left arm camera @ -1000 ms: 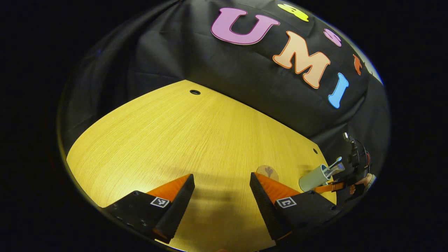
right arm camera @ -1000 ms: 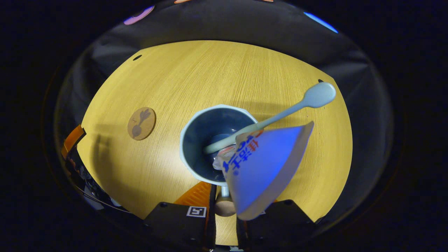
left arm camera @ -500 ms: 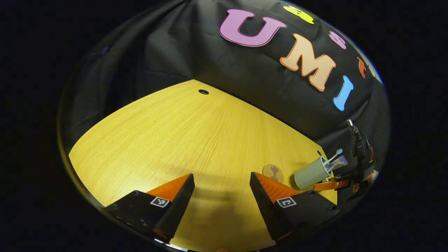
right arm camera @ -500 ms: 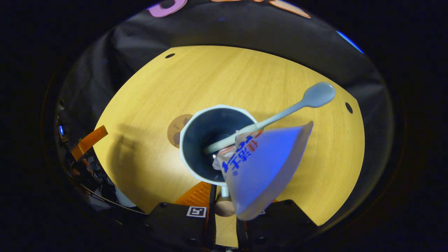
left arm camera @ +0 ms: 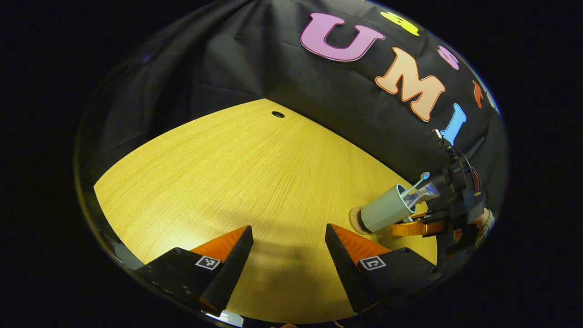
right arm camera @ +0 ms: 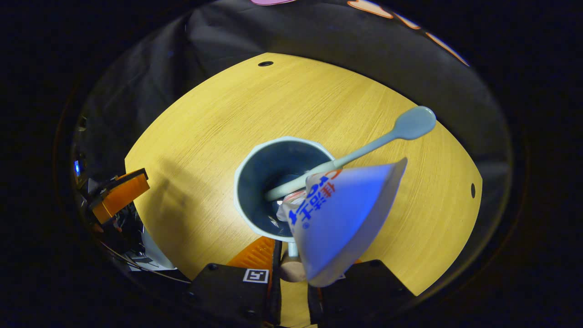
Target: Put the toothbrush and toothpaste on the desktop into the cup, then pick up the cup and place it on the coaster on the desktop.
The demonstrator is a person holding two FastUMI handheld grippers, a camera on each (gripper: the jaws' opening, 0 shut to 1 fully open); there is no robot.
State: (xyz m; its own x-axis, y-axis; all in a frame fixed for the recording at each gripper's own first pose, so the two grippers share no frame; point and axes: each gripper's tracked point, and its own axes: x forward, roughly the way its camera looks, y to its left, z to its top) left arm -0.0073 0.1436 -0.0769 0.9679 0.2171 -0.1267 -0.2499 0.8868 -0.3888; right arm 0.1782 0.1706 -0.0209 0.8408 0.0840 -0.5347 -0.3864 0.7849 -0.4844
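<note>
- Cup (left arm camera: 385, 213) was carried by the right tool (left arm camera: 421, 223) and, in the left gripper view, sat over the coaster (left arm camera: 354, 220) at the right end of the surface (left arm camera: 237, 173); only a sliver of the coaster peeked out past the cup's base.
- Whether the base touched the coaster or hung just above it could not be told from either view.
- Toothbrush (right arm camera: 364, 150) and toothpaste (right arm camera: 341, 218) both stood inside the cup (right arm camera: 278, 187), leaning out over its rim toward the right tool's camera, so the loading part of the task looked finished.
- Right tool (right arm camera: 291, 269) was clenched on the cup: in the right gripper view its two fingers sat close together just below the cup's near wall, where a small knob-like part showed between them. What exactly the fingers pinched was partly hidden by the toothpaste.
- Step in hand, as I judged it, was the placing of the cup on the coaster.
- Next move called for a level lowering until the base sat flat and centred, then a gentle release, since the leaning toothpaste made the cup top-heavy toward the tool.
- Left tool (left arm camera: 289, 253) was released, jaws wide apart, hovering over bare surface well away from the cup and taking no part.
</note>
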